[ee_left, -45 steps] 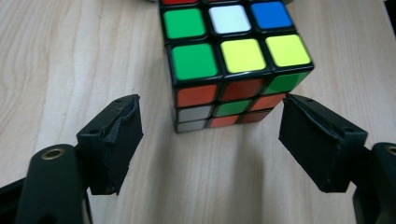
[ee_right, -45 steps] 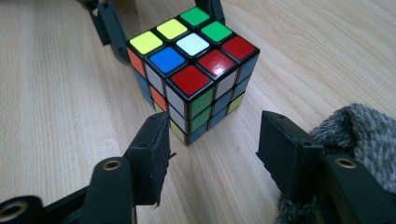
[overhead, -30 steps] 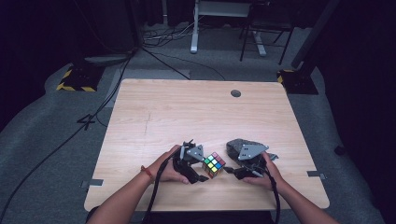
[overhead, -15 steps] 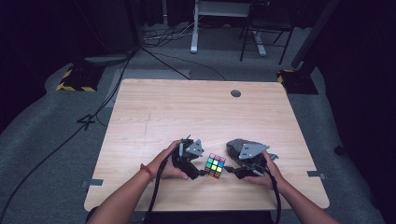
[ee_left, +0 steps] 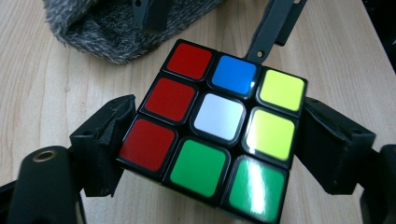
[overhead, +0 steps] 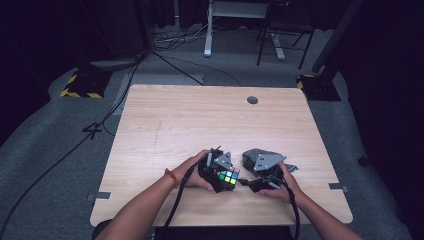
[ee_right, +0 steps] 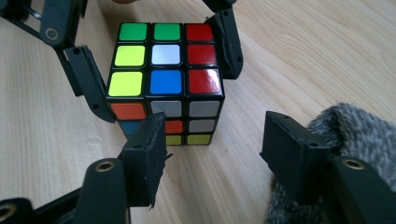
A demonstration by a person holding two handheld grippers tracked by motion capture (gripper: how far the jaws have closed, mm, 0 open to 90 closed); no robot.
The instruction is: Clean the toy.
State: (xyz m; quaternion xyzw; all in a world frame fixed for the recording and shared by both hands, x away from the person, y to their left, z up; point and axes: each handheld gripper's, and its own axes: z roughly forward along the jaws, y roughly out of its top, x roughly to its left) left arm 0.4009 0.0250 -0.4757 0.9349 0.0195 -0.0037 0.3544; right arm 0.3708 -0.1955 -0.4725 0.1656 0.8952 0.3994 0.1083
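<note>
Straddling the cube (ee_left: pixel 217 135) with my left gripper (ee_left: pixel 215 154), I have one jaw against its red column and the other just beside its yellow-and-green column. The pad on the red side touches the lowest red tile's edge; on the other side I cannot tell whether the pad presses or only stands close. These jaws have just been closing a little, with the cube between them. From above, my left gripper (overhead: pixel 223 181) sits right at the cube (overhead: pixel 228 177), near my edge of the table (overhead: pixel 200 115).

Looking along my right gripper (ee_right: pixel 212 149), its jaws are spread wide with bare wood between them. The cube (ee_right: pixel 166 81) stands just beyond their tips, nearer the left jaw, resting flat on the table with the white-centred face up and a face of orange, white and yellow tiles turned toward me. My left gripper's jaws flank it on both sides.

Beside my right gripper's right jaw lies a grey furry cloth (ee_right: pixel 345 140), touching that jaw's side. From above, my right gripper (overhead: pixel 250 183) is close to the cube's right, apart from it, and the cloth (overhead: pixel 260 156) lies just past it.
</note>
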